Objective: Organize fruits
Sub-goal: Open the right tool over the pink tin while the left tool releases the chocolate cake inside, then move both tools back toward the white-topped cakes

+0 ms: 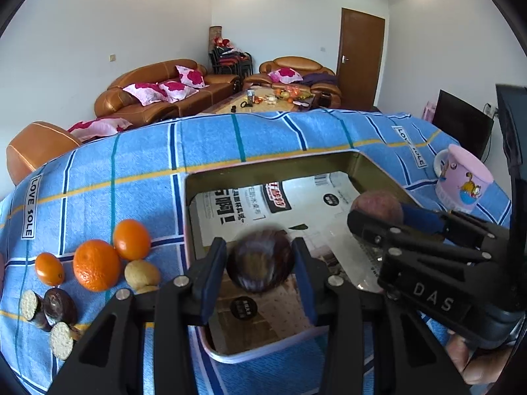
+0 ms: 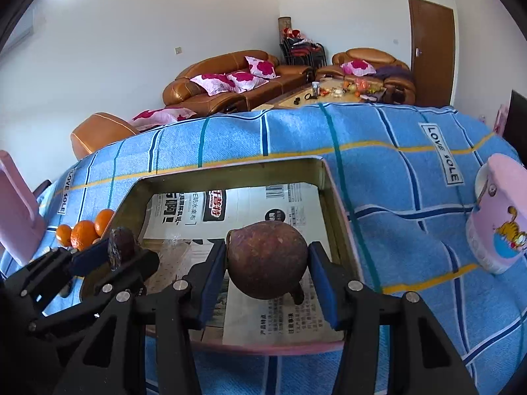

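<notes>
Holding fruit in both grippers over the open tin: the left gripper (image 1: 260, 263) is clamped on a dark purple round fruit (image 1: 260, 265), blue pads pressed to both its sides, fruit blurred in the left wrist view. The same fruit shows in the right wrist view at the lower left, pinched in that gripper above the tin's near-left part.

The right gripper (image 2: 267, 265) grips a brown-red round fruit (image 2: 266, 260), stalk end at upper left, pads touching both flanks. It hangs above the paper lining of the tin (image 2: 230, 171), toward the tin's right wall. Whether either fruit touches the lining cannot be told.

The tin is rectangular with gold inner walls and a pink rim, its floor covered by printed paper (image 1: 296, 204). It stands on a blue checked cloth (image 1: 131, 164).

Left of the tin, on the cloth:
- three oranges (image 1: 96, 265) in a loose cluster, one large, two smaller
- a pale yellow-brown fruit (image 1: 142, 274) just beside the large orange
- a dark purple fruit (image 1: 60, 306) and cut pieces with pale faces (image 1: 29, 304) near the cloth's near edge

Right of the tin: a pink cartoon mug (image 2: 497, 227), upright, well apart from the tin.

A person's fingers (image 1: 474, 362) show under the right gripper's body in the left wrist view
</notes>
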The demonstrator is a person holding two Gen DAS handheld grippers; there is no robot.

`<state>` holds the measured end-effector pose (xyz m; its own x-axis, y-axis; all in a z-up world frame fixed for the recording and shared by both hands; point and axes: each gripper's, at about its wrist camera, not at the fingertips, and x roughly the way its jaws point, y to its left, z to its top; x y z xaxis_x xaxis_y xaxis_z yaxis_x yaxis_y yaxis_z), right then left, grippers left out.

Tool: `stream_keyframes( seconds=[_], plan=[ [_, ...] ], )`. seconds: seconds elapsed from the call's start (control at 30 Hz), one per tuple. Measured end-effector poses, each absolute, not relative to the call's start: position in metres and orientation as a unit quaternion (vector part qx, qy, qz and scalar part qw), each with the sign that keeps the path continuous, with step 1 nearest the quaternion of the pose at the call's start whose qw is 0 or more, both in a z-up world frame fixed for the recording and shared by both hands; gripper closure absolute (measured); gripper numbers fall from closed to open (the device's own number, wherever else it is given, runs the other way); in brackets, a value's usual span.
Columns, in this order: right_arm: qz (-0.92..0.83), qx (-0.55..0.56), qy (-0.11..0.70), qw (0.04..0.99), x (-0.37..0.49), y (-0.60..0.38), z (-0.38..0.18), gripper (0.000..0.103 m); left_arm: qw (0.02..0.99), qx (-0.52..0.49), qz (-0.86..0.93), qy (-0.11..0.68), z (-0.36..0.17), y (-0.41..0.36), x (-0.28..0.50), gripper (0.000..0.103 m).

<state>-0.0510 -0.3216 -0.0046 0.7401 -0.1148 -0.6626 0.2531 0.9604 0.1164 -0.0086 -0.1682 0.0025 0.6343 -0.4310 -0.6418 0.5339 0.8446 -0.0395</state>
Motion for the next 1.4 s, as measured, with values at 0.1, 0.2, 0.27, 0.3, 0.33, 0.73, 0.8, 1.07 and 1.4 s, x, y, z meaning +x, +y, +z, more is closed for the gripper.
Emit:
stream_keyframes(
  seconds=[0.1,0.2,0.27,0.3,0.33,0.73,0.8,1.07,1.4],
  plan=[
    [-0.101,0.101,0.342,0.929,-0.052,-0.321,-0.005,0.050,0.907,0.089,-0.250,0.325,0.003,-0.169,-0.012,0.052],
    [-0.094,0.125,0.318,0.935,-0.058,-0.327,0.000,0.050,0.904,0.087,-0.269,0.320,0.006,-0.170,-0.018,0.029],
    [-0.086,0.144,0.292,0.942,-0.065,-0.330,0.007,0.050,0.910,0.102,-0.265,0.300,0.010,-0.175,-0.029,0.011],
    [-0.086,0.147,0.280,0.945,-0.068,-0.330,0.010,0.047,0.916,0.113,-0.258,0.286,0.012,-0.177,-0.034,0.003],
    [-0.088,0.147,0.270,0.948,-0.071,-0.330,0.013,0.041,0.923,0.129,-0.249,0.263,0.015,-0.179,-0.040,0.001],
    [-0.147,0.115,0.196,0.963,-0.086,-0.329,0.025,0.034,0.940,0.101,-0.198,0.258,0.027,-0.154,-0.030,0.001],
    [-0.137,0.110,0.191,0.966,-0.086,-0.327,0.027,0.034,0.945,0.089,-0.183,0.256,0.029,-0.140,-0.028,0.001],
    [-0.127,0.065,0.162,0.977,-0.094,-0.305,0.031,0.035,0.955,0.094,-0.114,0.259,0.024,-0.075,-0.007,0.000],
    [-0.144,0.014,0.163,0.976,-0.095,-0.276,0.034,0.035,0.959,0.083,-0.094,0.255,0.015,-0.031,0.002,0.000]
  ],
)
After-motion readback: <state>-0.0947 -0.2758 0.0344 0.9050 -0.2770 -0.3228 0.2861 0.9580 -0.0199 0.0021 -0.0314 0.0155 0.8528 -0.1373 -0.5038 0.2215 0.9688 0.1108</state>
